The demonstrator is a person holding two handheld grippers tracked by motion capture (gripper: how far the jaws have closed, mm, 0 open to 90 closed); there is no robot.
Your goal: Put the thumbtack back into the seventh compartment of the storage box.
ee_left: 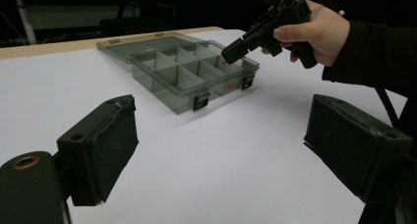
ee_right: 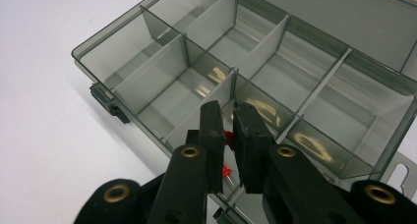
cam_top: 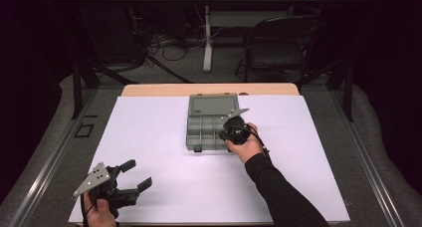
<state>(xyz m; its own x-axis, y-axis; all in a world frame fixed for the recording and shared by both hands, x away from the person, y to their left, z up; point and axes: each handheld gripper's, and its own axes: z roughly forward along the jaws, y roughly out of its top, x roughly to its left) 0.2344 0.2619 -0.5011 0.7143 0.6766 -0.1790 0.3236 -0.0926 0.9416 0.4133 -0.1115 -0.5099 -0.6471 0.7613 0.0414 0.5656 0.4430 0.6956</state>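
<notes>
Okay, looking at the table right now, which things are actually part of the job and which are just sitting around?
In use:
- right tongs, nearly shut on a small red piece
- open divided organizer box

Idle or background:
- left tongs, open, hovering over the white sheet
- folding chair and cables behind the table

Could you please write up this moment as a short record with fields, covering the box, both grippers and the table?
surface: white table, wooden edge at the far side
box: smoky clear compartment box, lid open and laid back
compartments: bare, as far as the views show
left gripper: open, over the near left of the table, apart from the box
right gripper: jaws nearly closed on a small red item over the box's near right compartments
red item's identity: too small to tell
</notes>
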